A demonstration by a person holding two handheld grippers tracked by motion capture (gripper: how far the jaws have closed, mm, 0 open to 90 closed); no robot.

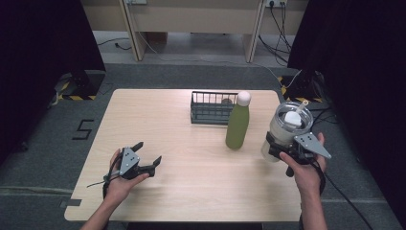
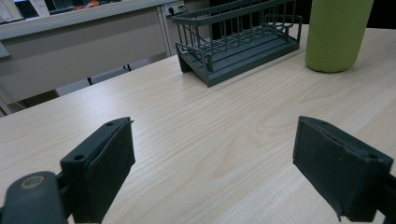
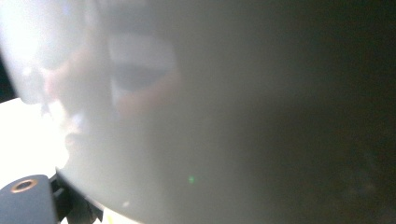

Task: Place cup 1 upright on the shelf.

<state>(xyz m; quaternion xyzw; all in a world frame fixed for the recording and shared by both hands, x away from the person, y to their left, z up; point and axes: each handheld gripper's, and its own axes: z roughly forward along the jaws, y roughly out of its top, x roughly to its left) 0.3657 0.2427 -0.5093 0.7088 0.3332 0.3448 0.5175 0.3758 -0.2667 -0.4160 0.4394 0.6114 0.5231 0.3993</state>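
The right gripper holds a pale tumbler with a clear lid and a straw, its jaws clamped around the lower part of the cup near the right edge of the table. The cup looks lifted and tilted a little toward the person, its base over the table's right side. In the right gripper view the tumbler's smooth grey wall sits pressed up close against the camera, blurred and shiny.

Just to the left of the tumbler stands a green bottle with a white cap, upright on the table. Behind the bottle, and just beside it, sits a dark wire basket with a small round thing inside that I cannot make out.

The left gripper rests low over the near left part of the table, well apart from the rest. Its jaws stand fairly wide, with only bare wood between them. The left gripper view looks between them toward the basket and the bottle's green body.
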